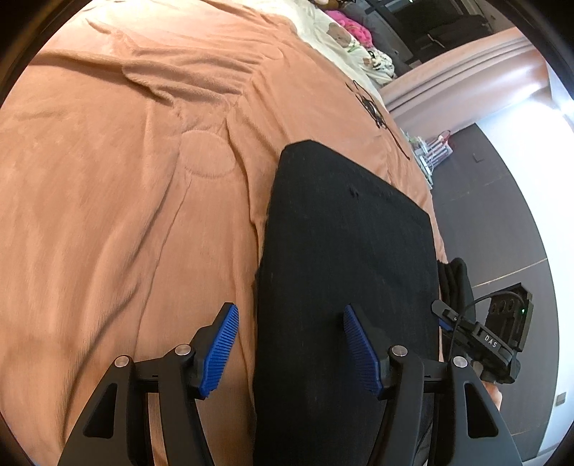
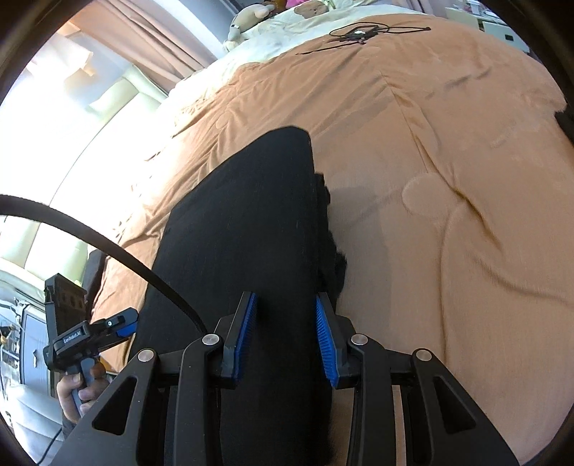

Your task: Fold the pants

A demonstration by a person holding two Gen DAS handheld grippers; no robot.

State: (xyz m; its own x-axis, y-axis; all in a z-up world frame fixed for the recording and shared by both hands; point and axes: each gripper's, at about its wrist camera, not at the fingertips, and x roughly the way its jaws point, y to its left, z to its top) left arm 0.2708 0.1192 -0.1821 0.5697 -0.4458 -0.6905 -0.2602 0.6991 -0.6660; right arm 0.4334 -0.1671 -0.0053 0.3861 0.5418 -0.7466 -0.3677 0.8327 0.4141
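Observation:
Folded black pants (image 1: 344,251) lie as a long flat panel on an orange blanket (image 1: 125,215). My left gripper (image 1: 291,348) is open above the panel's near left edge: one blue pad over the blanket, the other over the cloth. The right gripper (image 1: 444,317) shows at the panel's right edge, beside a raised bunch of black cloth. In the right wrist view my right gripper (image 2: 287,340) hovers over the pants (image 2: 244,222) near their ragged right edge. Its pads stand a little apart, with smooth, unpinched cloth showing between them. The left gripper (image 2: 125,322), held by a hand (image 2: 79,387), is at the left edge.
A black cable (image 2: 358,32) lies on the blanket (image 2: 448,251) near cream bedding (image 2: 287,32) and a plush toy (image 2: 247,18). A dark strap (image 2: 89,233) arcs across the left. The bed edge drops to dark floor (image 1: 502,215) beside the pants.

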